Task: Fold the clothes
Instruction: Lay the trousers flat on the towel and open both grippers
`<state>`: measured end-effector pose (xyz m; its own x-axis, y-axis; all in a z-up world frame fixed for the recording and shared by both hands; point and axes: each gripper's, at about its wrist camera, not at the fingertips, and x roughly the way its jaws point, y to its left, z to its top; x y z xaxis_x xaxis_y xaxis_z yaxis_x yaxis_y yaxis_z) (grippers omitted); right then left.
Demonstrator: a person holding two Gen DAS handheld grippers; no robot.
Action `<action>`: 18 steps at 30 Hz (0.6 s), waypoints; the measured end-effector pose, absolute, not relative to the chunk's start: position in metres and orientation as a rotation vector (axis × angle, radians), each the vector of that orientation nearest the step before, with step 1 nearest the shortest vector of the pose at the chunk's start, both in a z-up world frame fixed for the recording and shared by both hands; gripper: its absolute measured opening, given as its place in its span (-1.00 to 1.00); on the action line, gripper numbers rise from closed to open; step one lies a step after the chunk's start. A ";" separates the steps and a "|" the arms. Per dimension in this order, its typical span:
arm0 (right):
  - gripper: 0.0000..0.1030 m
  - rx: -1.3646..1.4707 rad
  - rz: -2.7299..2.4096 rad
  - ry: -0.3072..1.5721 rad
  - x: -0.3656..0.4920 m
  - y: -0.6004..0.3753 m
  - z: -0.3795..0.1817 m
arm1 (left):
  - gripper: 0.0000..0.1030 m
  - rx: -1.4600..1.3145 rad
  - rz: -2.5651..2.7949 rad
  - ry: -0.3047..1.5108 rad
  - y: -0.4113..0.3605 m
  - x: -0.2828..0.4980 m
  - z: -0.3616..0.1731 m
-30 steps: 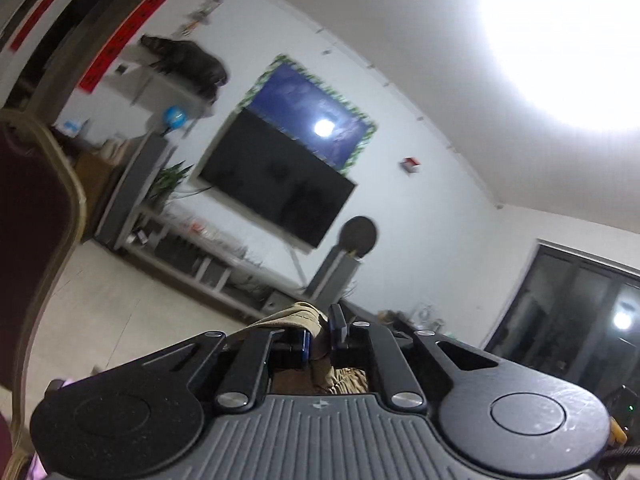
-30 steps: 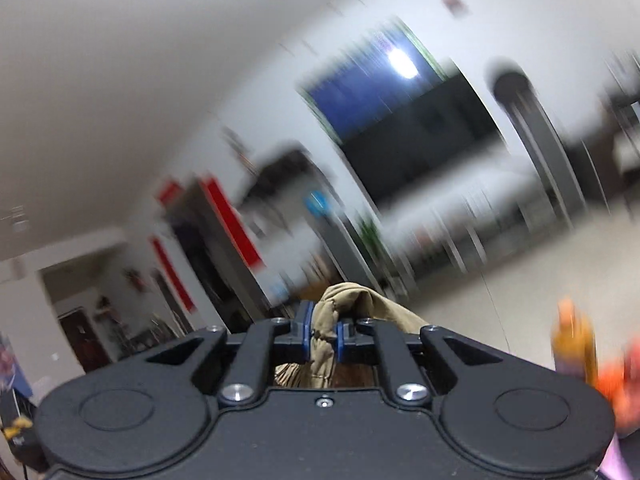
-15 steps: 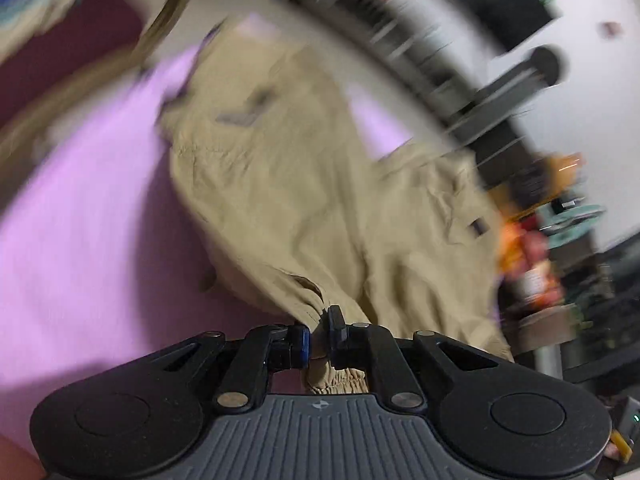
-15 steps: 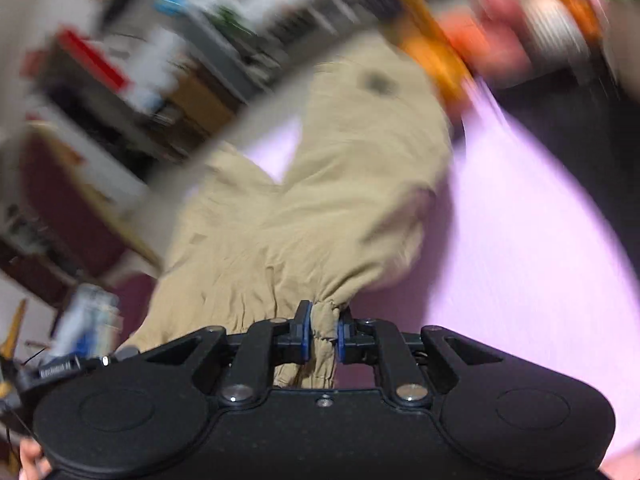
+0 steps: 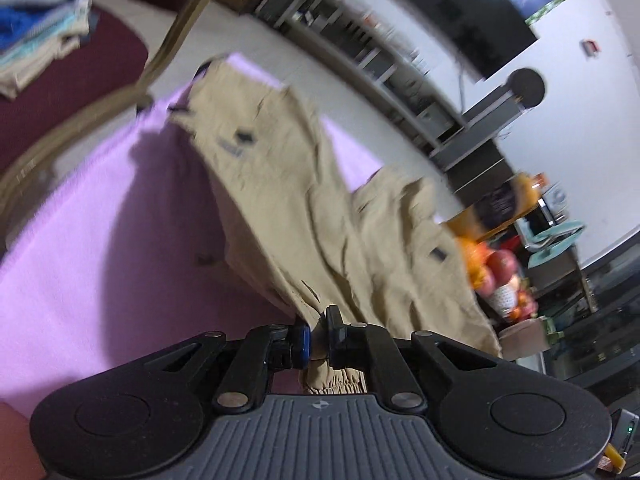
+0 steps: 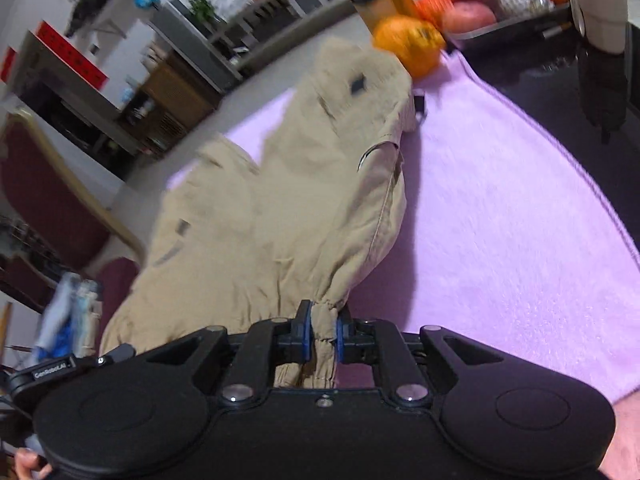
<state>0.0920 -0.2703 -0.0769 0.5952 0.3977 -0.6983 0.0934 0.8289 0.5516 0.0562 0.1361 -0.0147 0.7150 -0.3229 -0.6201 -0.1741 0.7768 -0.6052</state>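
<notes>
Here the left gripper (image 5: 316,332) and right gripper (image 6: 320,332) each clamp a gathered cuff of the khaki trousers (image 5: 320,208), which stretch toward upper frame across the pink cloth (image 5: 100,240). Step: laying flat. Next, probably carry the cuffs toward the waistband.

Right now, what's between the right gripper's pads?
In the right wrist view, the right gripper is shut on a gathered cuff of the khaki trousers; nothing else sits between them.
</notes>
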 end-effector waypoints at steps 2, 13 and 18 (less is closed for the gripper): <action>-0.79 0.599 0.203 0.928 0.086 -0.274 -0.069 | -0.87 -0.690 -0.089 0.777 0.138 0.047 -0.008; -0.46 0.399 0.108 1.105 0.092 -0.248 -0.145 | -0.66 -0.544 0.040 1.028 0.127 0.042 -0.101; -0.32 0.283 0.016 1.058 0.077 -0.268 -0.110 | -0.47 -0.413 0.018 0.943 0.138 0.016 -0.060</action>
